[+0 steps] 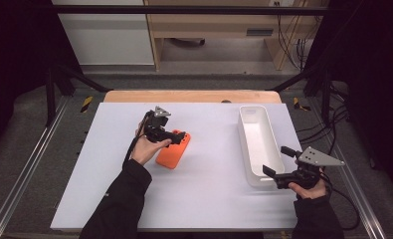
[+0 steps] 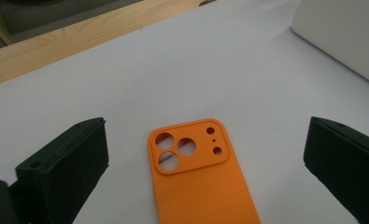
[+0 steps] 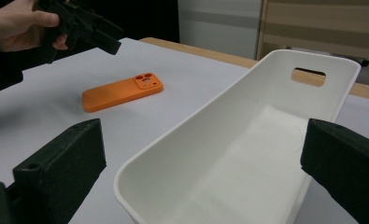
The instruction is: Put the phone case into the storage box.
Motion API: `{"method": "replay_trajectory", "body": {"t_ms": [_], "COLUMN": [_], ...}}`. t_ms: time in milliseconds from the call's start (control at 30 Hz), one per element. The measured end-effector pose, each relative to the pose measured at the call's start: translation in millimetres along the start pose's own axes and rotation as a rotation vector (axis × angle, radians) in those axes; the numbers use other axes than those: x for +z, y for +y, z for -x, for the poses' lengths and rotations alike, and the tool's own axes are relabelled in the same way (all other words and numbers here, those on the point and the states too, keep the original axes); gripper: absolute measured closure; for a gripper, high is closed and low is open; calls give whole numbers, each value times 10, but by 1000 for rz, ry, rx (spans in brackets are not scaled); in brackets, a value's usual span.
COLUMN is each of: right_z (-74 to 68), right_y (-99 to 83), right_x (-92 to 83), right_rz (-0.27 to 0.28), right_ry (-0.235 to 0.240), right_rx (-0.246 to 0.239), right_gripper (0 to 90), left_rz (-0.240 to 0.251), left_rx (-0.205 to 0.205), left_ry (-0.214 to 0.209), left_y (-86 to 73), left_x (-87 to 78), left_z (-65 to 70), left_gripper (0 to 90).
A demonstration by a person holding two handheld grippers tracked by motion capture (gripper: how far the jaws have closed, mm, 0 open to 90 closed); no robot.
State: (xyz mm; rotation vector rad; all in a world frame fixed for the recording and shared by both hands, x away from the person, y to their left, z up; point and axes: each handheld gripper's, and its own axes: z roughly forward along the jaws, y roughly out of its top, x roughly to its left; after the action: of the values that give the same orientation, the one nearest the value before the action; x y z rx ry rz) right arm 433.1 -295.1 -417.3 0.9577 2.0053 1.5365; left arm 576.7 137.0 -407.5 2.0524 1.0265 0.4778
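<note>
An orange phone case (image 1: 173, 154) lies flat on the white table top (image 1: 134, 199), camera cut-outs pointing to the far side. My left gripper (image 1: 177, 135) hovers just over its far end, open. In the left gripper view the case (image 2: 198, 182) lies between the two wide-spread jaws of that gripper (image 2: 205, 125), touching neither. A long white bin (image 1: 256, 142) stands empty at the right. My right gripper (image 1: 275, 160) is open at the bin's near end. In the right gripper view the bin's near corner (image 3: 247, 154) lies between the spread jaws of that gripper (image 3: 203, 127).
A strip of wooden table edge (image 1: 191, 96) runs behind the white top. Black frame posts and cables stand at both sides. The right gripper view also shows the case (image 3: 121, 93) and the left gripper (image 3: 86, 23) farther off.
</note>
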Motion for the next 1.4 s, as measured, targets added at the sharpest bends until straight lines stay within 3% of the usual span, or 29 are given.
{"method": "replay_trajectory", "body": {"t_ms": [300, 700, 1400], "right_z": [-3, -1, -2], "right_y": [-1, -2, -2], "right_x": [3, 2, 2], "right_rz": [-3, -1, -3], "right_ry": [1, 1, 1], "right_rx": [2, 1, 1], "right_gripper": [4, 4, 4], "left_rz": [-41, -101, -152], "left_rx": [-14, -26, -43], "left_ry": [-14, -3, -1], "left_y": [-69, -144, -314], "left_x": [108, 217, 408], "left_z": [-15, -18, 28], "left_gripper": [0, 0, 0]}}
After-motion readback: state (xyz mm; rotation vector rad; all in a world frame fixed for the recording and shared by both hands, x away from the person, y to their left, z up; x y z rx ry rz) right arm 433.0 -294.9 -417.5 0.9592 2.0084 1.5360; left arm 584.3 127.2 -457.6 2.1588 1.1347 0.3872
